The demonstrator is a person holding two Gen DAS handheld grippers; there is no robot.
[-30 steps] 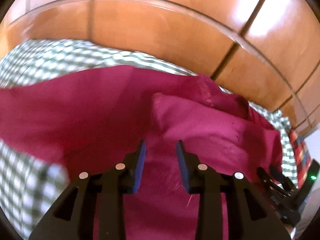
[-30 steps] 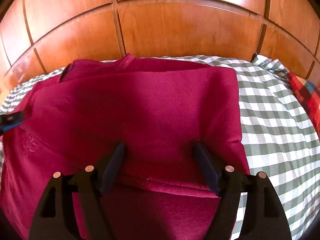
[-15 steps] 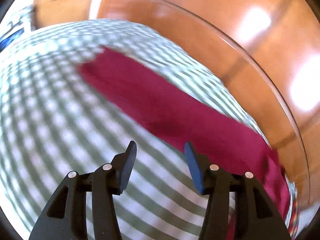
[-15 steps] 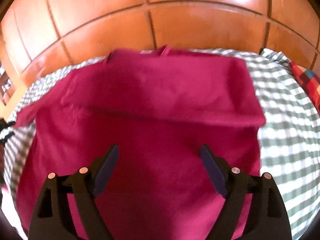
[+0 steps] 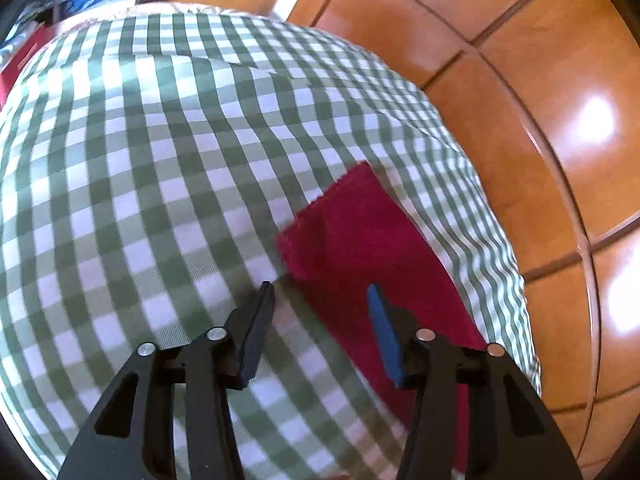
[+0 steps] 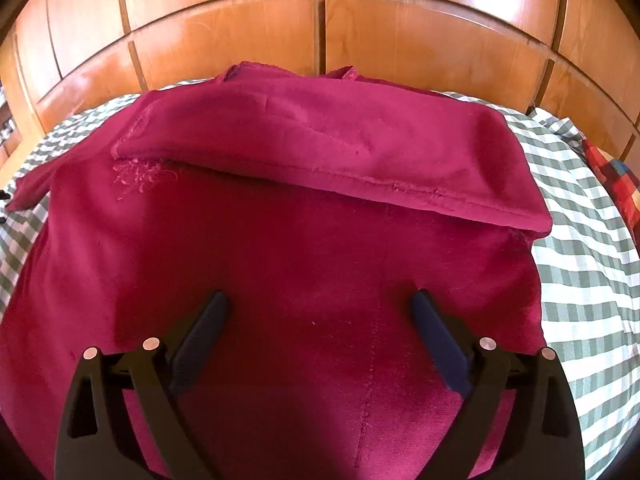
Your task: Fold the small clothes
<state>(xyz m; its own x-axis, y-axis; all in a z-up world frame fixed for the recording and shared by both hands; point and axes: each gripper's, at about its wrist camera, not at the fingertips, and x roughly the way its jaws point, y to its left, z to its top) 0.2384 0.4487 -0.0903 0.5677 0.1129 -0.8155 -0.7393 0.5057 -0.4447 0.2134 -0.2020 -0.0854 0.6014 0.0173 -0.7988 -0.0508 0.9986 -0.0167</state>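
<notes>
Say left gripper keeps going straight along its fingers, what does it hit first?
Likely the end of the red garment's sleeve, lying just ahead of the open left gripper on the checked bedsheet. Depth is unclear; it could meet the sheet beside it.

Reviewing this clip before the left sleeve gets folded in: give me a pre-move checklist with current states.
1. Left gripper open, holding nothing: ok.
2. Right gripper open above the maroon shirt: ok.
3. Left sleeve flat on the checked bedsheet: ok.
4. Sleeve end between the left fingers: not ok, only its edge.
5. Right-side fold lies neat: ok.
6. Shirt's bottom hem straight: cannot tell, out of view.
</notes>
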